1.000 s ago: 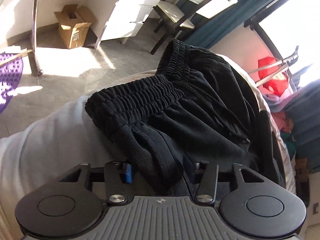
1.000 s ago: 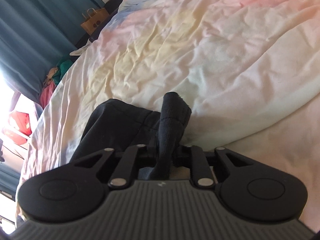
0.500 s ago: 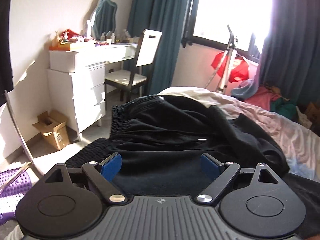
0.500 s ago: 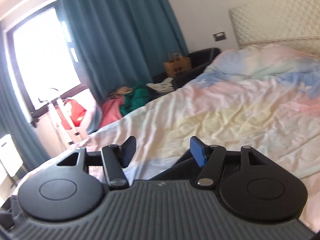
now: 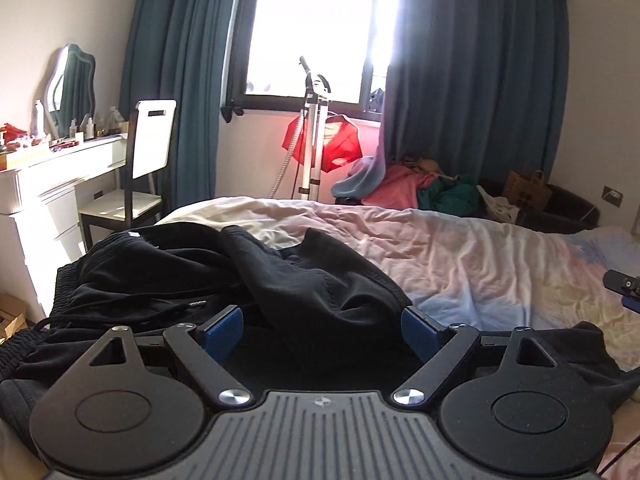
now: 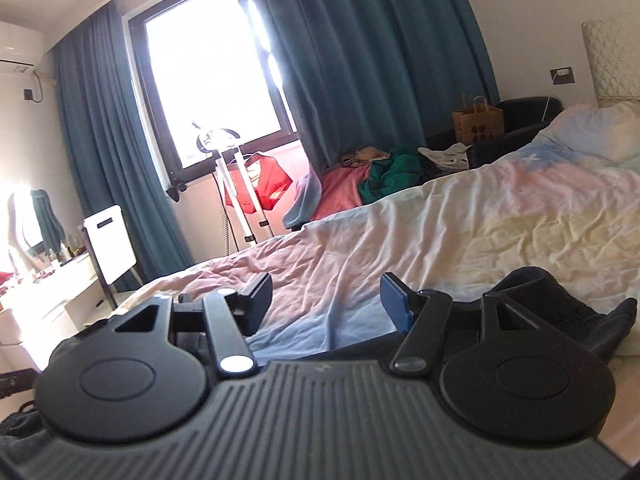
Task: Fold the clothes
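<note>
Both the left gripper [image 5: 322,330] and right gripper [image 6: 326,304] hang spread and empty over black trousers [image 5: 280,280] lying rumpled at lower left on the bed [image 5: 480,248], the fold apparently unfinished.

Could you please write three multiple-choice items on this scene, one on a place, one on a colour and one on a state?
1. Where do the black clothes lie?
A. on the chair
B. on the bed
C. on the floor

2. What colour are the curtains?
A. teal
B. white
C. yellow

3. How is the left gripper?
A. shut on a sleeve
B. shut on nothing
C. open, gripping nothing

Answers: 1 B, the dark heap rests on the pale sheet; 2 A, teal drapes flank the window; 3 C, its blue pads stand wide apart above the cloth.
</note>
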The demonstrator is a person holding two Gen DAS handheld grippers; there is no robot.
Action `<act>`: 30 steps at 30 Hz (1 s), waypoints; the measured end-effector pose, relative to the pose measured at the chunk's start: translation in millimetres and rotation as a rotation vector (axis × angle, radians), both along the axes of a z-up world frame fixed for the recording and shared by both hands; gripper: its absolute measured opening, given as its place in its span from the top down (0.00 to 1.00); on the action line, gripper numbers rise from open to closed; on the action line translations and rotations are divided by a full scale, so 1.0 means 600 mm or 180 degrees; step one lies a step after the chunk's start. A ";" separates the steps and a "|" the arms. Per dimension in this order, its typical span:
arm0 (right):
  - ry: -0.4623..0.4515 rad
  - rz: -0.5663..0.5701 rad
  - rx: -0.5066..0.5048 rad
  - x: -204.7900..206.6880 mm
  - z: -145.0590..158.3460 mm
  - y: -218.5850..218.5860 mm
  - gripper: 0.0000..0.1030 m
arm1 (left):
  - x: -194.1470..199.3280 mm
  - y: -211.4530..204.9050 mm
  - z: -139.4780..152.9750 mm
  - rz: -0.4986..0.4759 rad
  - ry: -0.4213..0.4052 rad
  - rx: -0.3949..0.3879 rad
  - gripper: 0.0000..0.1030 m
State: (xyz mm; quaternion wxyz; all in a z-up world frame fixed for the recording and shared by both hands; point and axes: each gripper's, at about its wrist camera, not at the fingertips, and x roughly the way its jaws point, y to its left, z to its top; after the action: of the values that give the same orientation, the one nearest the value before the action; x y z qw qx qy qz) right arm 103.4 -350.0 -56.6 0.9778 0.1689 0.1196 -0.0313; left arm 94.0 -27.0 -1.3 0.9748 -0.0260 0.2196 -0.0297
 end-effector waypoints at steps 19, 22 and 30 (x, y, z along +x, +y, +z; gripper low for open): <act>0.0158 0.0326 -0.0201 0.065 -0.057 0.093 0.39 | 0.043 0.002 -0.126 -0.0170 0.0138 0.0011 0.14; 0.0201 0.0379 -0.0114 0.067 -0.064 0.088 0.39 | 0.036 0.001 -0.119 -0.0196 0.0095 0.0007 0.14; 0.0374 0.0927 0.0271 0.113 -0.058 0.085 0.39 | 0.030 0.025 -0.102 -0.0014 -0.0037 0.0027 0.14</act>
State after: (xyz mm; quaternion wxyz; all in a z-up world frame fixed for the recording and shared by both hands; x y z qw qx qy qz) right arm 171.3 -298.9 -91.3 0.9553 0.1890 0.2011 0.1060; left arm 112.2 -12.3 -62.5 0.9761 -0.0212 0.2141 -0.0311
